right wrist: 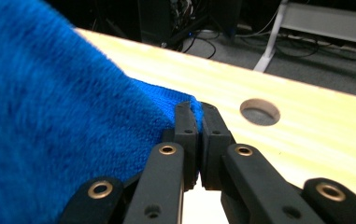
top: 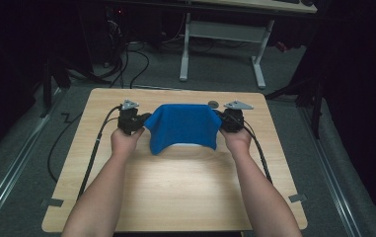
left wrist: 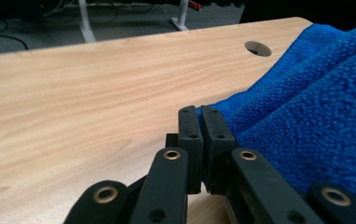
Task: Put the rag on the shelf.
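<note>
A blue terry cloth [top: 183,126] hangs stretched between my two grippers above the far half of the wooden table [top: 185,182]. My left gripper [top: 143,120] is shut on the cloth's left corner [left wrist: 208,109], its jaws pressed together with blue fabric pinched between them. My right gripper [top: 221,120] is shut on the right corner [right wrist: 195,103] in the same way. The cloth [left wrist: 316,116] sags down toward me in the middle, and its lower edge hangs over the table. In the right gripper view the cloth [right wrist: 49,116] spreads across the left side.
A round cable hole [top: 213,103] lies in the table just behind the cloth [left wrist: 258,48] [right wrist: 259,112]. Cables trail from both grippers over the table's left and right sides. A white-legged desk [top: 222,34] stands beyond the table on grey floor.
</note>
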The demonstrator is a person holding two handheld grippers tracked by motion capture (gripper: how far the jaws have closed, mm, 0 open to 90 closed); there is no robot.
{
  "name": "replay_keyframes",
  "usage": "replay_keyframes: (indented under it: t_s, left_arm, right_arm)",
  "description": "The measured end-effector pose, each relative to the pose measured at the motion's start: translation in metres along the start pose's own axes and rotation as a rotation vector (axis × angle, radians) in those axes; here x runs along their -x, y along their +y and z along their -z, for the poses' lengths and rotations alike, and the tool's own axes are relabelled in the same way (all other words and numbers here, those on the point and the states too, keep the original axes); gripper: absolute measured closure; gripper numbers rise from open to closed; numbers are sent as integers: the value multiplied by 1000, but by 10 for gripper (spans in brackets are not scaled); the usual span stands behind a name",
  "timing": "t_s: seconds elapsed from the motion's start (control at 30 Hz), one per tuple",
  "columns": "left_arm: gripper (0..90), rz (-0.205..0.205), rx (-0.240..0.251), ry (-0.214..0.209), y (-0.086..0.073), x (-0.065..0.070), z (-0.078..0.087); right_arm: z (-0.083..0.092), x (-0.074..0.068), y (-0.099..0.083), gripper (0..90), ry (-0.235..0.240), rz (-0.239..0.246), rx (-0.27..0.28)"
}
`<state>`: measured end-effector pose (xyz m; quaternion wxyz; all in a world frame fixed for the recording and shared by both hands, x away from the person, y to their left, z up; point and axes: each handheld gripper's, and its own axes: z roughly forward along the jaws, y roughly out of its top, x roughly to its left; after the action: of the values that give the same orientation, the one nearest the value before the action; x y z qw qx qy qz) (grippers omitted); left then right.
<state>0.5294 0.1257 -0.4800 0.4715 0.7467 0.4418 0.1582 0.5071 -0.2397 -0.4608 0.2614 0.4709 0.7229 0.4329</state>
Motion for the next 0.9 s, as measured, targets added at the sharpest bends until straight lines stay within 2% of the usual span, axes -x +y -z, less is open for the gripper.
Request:
replay_keyframes:
  t_s: [0.17, 0.43, 0.83, 0.9]
  left_arm:
    - [874, 20, -10, -10, -7, -2, -6]
    - [870, 31, -24, -34, -14, 1, -17]
    - [844, 42, -32, -40, -20, 3, -19]
    - [839, 34, -37, -39, -21, 3, -18]
  right_arm:
    - [-3, -1, -7, 884, 0, -2, -11]
    - [-2, 2, -20, 882, 2, -21, -22]
    - [-2, 0, -28, 881, -6, -18, -27]
    - [-1, 0, -30, 880, -6, -20, -31]
